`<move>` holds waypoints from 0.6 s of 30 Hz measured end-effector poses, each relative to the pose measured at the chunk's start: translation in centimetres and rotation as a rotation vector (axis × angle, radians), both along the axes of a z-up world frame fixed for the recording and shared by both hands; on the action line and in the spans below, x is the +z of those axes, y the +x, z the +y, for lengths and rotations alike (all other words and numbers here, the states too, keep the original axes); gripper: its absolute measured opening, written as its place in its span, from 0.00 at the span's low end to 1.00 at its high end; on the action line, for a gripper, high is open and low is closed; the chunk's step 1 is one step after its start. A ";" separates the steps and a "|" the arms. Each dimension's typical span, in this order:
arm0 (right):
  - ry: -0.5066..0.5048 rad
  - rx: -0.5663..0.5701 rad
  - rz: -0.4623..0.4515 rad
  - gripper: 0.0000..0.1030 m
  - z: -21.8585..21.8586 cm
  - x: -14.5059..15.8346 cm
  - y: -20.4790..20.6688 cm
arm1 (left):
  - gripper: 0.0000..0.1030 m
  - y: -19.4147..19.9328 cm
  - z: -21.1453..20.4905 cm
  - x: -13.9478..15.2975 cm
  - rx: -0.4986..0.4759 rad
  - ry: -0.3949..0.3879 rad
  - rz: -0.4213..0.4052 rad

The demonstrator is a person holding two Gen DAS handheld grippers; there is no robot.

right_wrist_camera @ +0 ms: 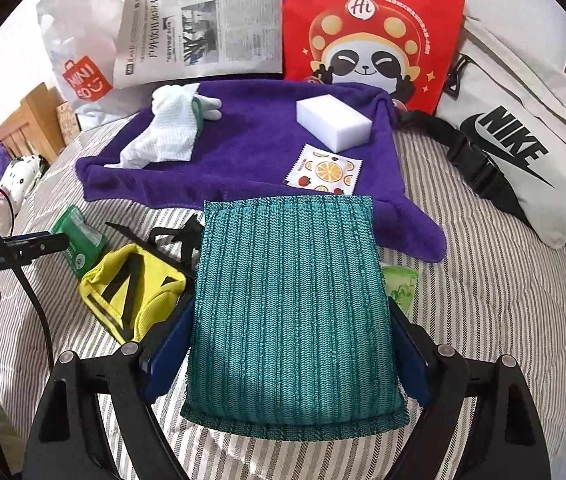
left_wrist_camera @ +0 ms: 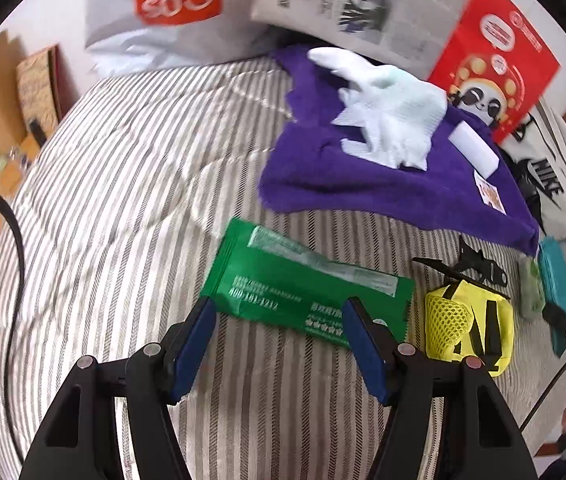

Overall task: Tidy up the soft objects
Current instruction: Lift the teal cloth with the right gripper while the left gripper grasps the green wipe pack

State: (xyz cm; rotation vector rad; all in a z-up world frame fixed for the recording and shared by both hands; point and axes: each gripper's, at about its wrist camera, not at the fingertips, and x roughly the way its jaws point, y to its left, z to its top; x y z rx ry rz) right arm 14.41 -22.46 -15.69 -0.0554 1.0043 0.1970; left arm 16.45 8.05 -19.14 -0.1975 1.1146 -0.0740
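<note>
Ribbed teal knit pad (right_wrist_camera: 291,304), plush purple towel (right_wrist_camera: 251,148), glossy green plastic packet (left_wrist_camera: 307,288), matt striped woven bedcover (left_wrist_camera: 123,200).

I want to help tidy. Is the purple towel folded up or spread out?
Spread out. The purple towel lies flat on the striped bed, with a white sponge, a white cloth and a fruit packet on it.

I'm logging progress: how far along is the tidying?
Done: glove, sponge and sachet lie on the purple towel. In hand: right gripper holds the teal pad. Left: green packet under the open left gripper, yellow pouch.
</note>
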 end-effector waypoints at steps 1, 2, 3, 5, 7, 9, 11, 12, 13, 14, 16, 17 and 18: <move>0.003 0.004 0.000 0.85 -0.1 0.0 -0.1 | 0.62 -0.1 0.1 -0.1 0.008 -0.012 0.006; 0.007 0.006 0.001 0.85 -0.1 -0.1 -0.1 | 0.62 -0.3 0.2 -0.1 0.020 -0.015 0.003; 0.012 0.009 0.005 0.85 -0.2 -0.2 -0.2 | 0.62 -0.3 0.1 -0.2 0.028 -0.020 0.007; 0.017 0.016 0.008 0.85 -0.3 -0.3 -0.2 | 0.62 -0.6 -0.1 -0.1 0.043 -0.056 0.019; 0.022 0.031 0.004 0.85 -0.4 -0.3 -0.3 | 0.62 -0.7 -0.2 -0.2 0.047 -0.117 0.025; 0.032 0.041 0.003 0.85 -0.5 -0.3 -0.3 | 0.64 -0.6 -0.8 -0.3 0.060 -0.113 0.027; 0.049 0.045 0.002 0.85 -0.8 -0.3 -0.3 | 0.64 -0.2 -1.2 -0.2 0.094 -0.096 0.038; 0.063 0.048 0.002 0.85 -1.0 -0.3 -0.4 | 0.64 0.1 -1.3 -0.2 0.113 -0.096 0.046; 0.073 0.052 0.002 0.85 -1.2 -0.3 -0.4 | 0.64 0.4 -1.4 -0.2 0.129 -0.099 0.050; 0.083 0.054 0.002 0.85 -1.3 -0.3 -0.4 | 0.65 0.9 -1.6 -0.2 0.146 -0.103 0.054; 0.101 0.055 0.004 0.85 -1.6 -0.3 -0.4 | 0.69 1.6 -1.9 -0.2 0.176 -0.094 0.057; 0.113 0.058 0.005 0.85 -1.7 -0.3 -0.5 | 0.70 1.9 -2.1 -0.3 0.186 -0.087 0.057; 0.119 0.062 0.004 0.85 -1.7 -0.3 -0.5 | 0.71 2.2 -2.4 -0.3 0.197 -0.075 0.057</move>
